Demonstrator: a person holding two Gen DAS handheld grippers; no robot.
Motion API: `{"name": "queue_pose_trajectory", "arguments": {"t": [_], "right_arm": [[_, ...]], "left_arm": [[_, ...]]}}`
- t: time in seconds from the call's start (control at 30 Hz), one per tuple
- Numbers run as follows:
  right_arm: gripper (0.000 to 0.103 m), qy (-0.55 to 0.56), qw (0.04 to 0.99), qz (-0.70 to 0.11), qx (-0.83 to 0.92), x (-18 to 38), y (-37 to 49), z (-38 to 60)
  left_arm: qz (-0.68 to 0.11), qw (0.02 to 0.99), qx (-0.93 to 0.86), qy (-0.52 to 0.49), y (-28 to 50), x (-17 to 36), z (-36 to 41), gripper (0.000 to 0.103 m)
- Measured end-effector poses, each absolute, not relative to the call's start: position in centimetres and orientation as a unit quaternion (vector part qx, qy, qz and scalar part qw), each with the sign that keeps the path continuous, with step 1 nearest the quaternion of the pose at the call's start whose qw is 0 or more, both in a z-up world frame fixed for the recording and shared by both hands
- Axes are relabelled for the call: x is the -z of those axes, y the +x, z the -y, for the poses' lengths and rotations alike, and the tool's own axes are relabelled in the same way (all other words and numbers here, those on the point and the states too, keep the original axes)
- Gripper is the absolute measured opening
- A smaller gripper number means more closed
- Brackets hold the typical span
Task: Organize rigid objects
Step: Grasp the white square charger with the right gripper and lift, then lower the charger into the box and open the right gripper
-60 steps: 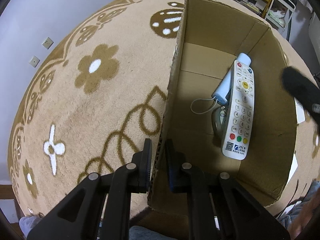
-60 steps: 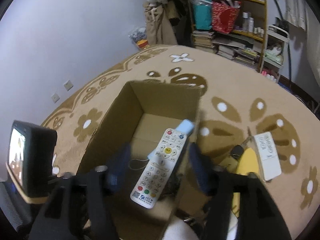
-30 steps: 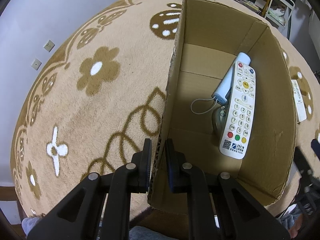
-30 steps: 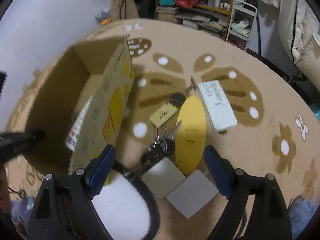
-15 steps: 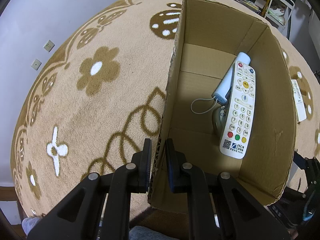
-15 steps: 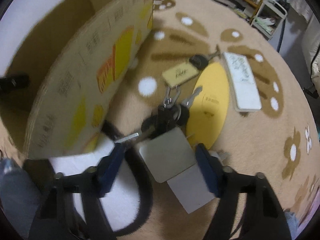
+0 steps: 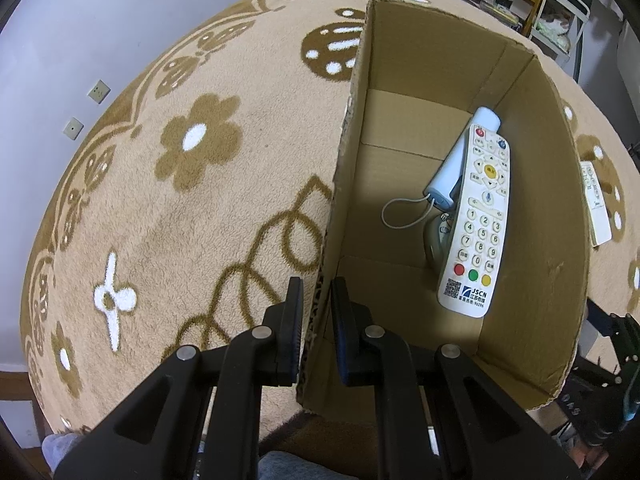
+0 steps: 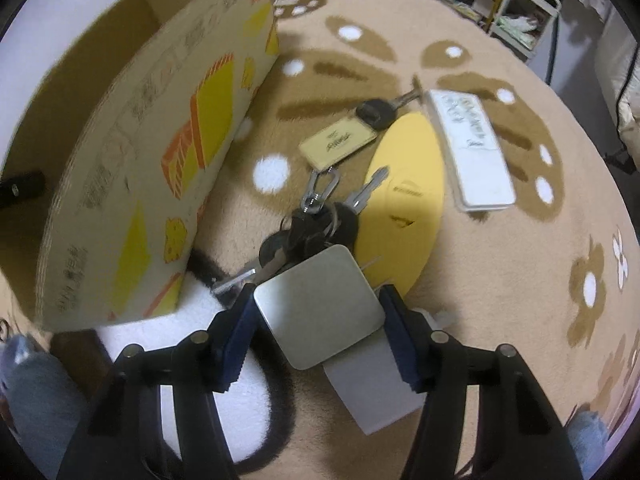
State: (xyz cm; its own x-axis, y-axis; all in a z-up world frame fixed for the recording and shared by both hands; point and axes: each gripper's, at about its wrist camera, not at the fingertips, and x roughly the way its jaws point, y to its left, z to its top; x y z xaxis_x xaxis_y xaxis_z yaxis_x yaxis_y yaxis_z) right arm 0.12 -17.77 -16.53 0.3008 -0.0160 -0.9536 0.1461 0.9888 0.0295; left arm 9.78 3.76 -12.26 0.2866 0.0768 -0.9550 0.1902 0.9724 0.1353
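My left gripper [image 7: 317, 312] is shut on the near wall of the open cardboard box [image 7: 340, 184]. Inside lie a white remote [image 7: 478, 224] and a pale blue tube with a cord [image 7: 460, 164]. The box also shows in the right wrist view [image 8: 160, 152]. My right gripper [image 8: 318, 332] is open, its fingers either side of a square silver tin [image 8: 318, 308] on the carpet, beside a second flat grey square [image 8: 372, 392]. Beyond lie a bunch of keys with a tan tag [image 8: 320, 208], a yellow oval disc [image 8: 404, 208] and a white remote [image 8: 472, 152].
A beige flowered carpet [image 7: 160, 184] covers the floor. Shelves and a white cart [image 8: 524, 4] stand at the far right. A white wall with sockets [image 7: 98, 90] is at the left. The right gripper's body shows at the box's right [image 7: 612, 360].
My right gripper has left the box, swung right and come down low over the items, and its fingers now flank the silver tin. The left gripper and box have not moved.
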Motion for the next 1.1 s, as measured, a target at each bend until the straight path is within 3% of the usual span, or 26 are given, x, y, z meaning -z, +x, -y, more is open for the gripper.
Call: {"name": "queue_pose_trajectory", "arguments": {"t": [0.57,1.1], "right_arm": [[0.065,0.131,0.887,-0.433,0.089,10.5,1.9,19.8],[0.065,0.121,0.921,-0.369,0.029,5.2,3.4,15.7]], "left_arm": [[-0.593,0.796,0.033,0.116,9.5,12.1,-3.6,0.012],[-0.590,0.798,0.029,0.118,9.1,12.1,-3.5,0.013]]}}
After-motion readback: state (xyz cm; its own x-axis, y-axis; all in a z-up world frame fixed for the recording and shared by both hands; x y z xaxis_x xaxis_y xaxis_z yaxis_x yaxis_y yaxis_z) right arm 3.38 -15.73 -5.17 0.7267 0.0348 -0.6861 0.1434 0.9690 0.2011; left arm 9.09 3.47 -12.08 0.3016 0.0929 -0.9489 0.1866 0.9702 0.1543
